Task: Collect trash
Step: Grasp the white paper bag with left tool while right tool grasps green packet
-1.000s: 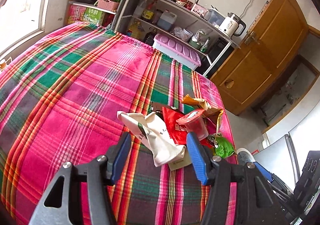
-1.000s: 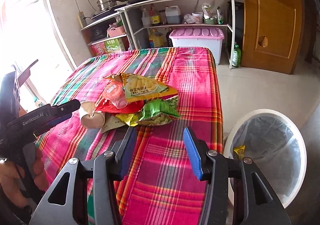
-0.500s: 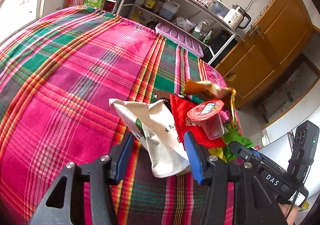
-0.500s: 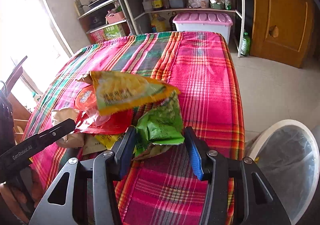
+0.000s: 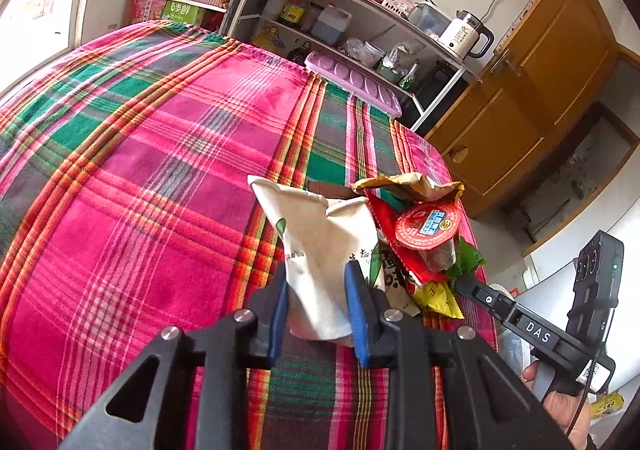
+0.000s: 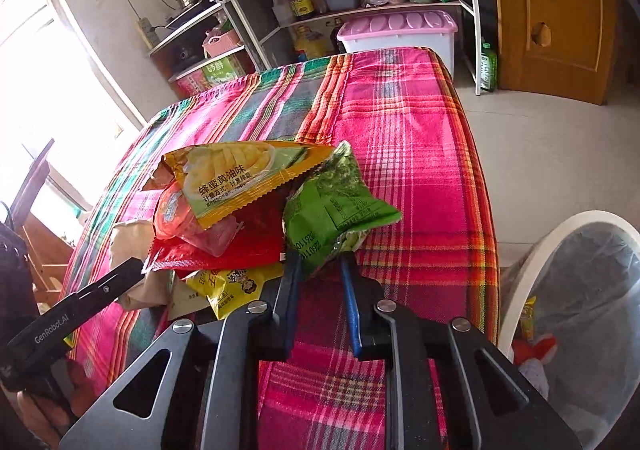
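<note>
With jaws just squeezed in, the left gripper (image 5: 316,298) pinches the white paper bag (image 5: 320,246) and the right gripper (image 6: 320,282) the green wrapper (image 6: 332,206) on the table pile, so lift slowly toward the bin (image 6: 532,250).

Counts, table and floor. Grippers: 2, left gripper (image 5: 316,302) and right gripper (image 6: 320,282). Snack wrappers: 4, i.e. green wrapper (image 6: 336,210), yellow-green wrapper (image 6: 240,178), red wrapper (image 6: 240,246), small yellow packet (image 6: 232,286). White paper bag (image 5: 320,250): 1. Sealed jelly cup (image 5: 428,226): 1. Plaid tablecloth (image 5: 140,170): 1. Bins: 1 (white bin (image 6: 532,250), approx. 3 scraps inside, hard to separate).
</note>
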### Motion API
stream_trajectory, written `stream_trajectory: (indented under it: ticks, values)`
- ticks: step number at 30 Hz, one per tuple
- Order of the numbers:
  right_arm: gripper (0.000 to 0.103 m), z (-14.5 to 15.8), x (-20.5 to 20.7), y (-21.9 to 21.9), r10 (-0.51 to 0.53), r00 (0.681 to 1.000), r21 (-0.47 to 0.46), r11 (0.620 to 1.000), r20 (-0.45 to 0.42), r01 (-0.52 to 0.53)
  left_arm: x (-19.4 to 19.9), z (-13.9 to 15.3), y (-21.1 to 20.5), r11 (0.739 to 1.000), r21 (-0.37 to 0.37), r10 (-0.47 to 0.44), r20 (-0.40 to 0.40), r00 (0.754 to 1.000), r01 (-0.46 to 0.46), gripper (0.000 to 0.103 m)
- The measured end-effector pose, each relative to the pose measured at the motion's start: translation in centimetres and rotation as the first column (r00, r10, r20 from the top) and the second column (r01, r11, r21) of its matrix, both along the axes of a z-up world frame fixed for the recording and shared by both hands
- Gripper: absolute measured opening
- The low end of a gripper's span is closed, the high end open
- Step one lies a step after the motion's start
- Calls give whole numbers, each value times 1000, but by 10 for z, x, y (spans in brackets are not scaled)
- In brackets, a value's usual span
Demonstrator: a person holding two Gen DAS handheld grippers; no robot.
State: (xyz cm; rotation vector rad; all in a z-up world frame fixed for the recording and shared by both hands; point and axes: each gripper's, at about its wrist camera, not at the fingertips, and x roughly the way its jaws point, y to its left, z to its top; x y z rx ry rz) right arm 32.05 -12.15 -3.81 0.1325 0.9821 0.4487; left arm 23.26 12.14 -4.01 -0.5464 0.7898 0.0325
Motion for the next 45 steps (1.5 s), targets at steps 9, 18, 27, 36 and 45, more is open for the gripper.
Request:
stream_trajectory:
  ticks: [9, 18, 27, 36, 45]
  values:
    - [11, 13, -8, -12, -38, 999, 61, 997, 26, 36, -11, 4, 4, 1000, 12, 1, 15, 1000, -2, 26]
    - [79, 8, 21, -5, -62, 998, 56, 996, -14, 63, -14, 3, 6, 1000, 5, -3, 21, 1000, 3, 25]
    - [43, -4, 37, 13, -50, 998, -5, 999, -30, 50, -17, 1, 7, 1000, 14, -23, 23, 999, 22, 25]
    - [29, 3, 24, -2, -79, 997, 7, 997, -12, 79, -25, 5, 5, 999, 29, -35, 29, 999, 35, 25]
    - [29, 21, -22, -33, -96, 995, 46, 994, 6, 96, -49, 21, 0, 998, 48, -50, 45, 998, 47, 24]
